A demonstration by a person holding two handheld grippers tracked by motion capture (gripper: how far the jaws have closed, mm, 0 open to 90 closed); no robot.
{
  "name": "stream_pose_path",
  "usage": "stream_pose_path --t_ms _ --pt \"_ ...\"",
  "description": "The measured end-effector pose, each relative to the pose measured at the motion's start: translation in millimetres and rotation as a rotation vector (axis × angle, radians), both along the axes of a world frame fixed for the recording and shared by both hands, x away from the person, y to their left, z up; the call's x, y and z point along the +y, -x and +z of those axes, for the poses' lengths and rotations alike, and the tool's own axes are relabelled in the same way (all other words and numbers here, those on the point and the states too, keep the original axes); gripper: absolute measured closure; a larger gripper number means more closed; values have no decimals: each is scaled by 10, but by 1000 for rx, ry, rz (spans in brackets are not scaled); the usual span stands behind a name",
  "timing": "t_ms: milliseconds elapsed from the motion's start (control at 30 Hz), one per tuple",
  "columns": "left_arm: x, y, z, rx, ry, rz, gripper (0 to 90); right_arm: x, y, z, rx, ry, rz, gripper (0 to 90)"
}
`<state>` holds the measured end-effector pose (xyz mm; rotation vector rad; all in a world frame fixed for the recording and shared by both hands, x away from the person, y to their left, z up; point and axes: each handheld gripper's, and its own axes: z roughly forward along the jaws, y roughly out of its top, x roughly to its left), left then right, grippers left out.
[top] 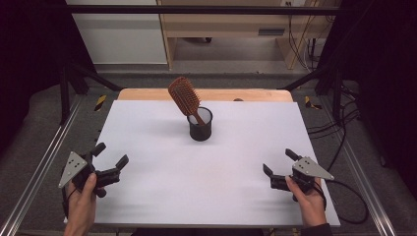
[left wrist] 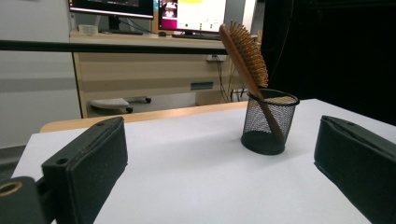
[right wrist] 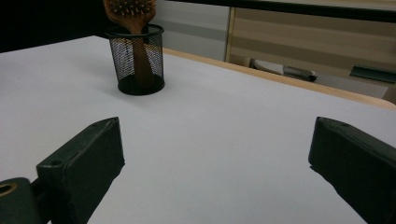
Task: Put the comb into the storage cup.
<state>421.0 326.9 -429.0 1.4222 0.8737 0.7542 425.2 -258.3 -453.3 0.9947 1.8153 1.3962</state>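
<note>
My left gripper rests low at the worktop's near left edge, jaws spread wide and empty. Mid-worktop toward the far side, the hairbrush stands handle-down in the mesh cup, leaning left. My right gripper sits near right, jaws likewise agape. The cup looks light; I judge that tugging the brush sideways could tip it over.

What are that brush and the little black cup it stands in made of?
The hairbrush looks like wood: warm reddish-brown, matte, with matching peg bristles, possibly wood or bamboo. The cup appears to be black wire mesh, likely metal: you can see the brush handle through its wall.
</note>
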Motion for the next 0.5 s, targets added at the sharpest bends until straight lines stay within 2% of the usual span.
stream_pose_path --t_ms 67,233,500 --pt "-21 13 -7 -15 11 -2 28 7 -6 -7 0 -7 4 35" --pt "-66 27 -9 -32 4 -1 28 39 -19 -23 6 -12 15 34" --pt "-74 30 -49 -28 -5 9 28 85 -35 -39 14 -9 28 33"
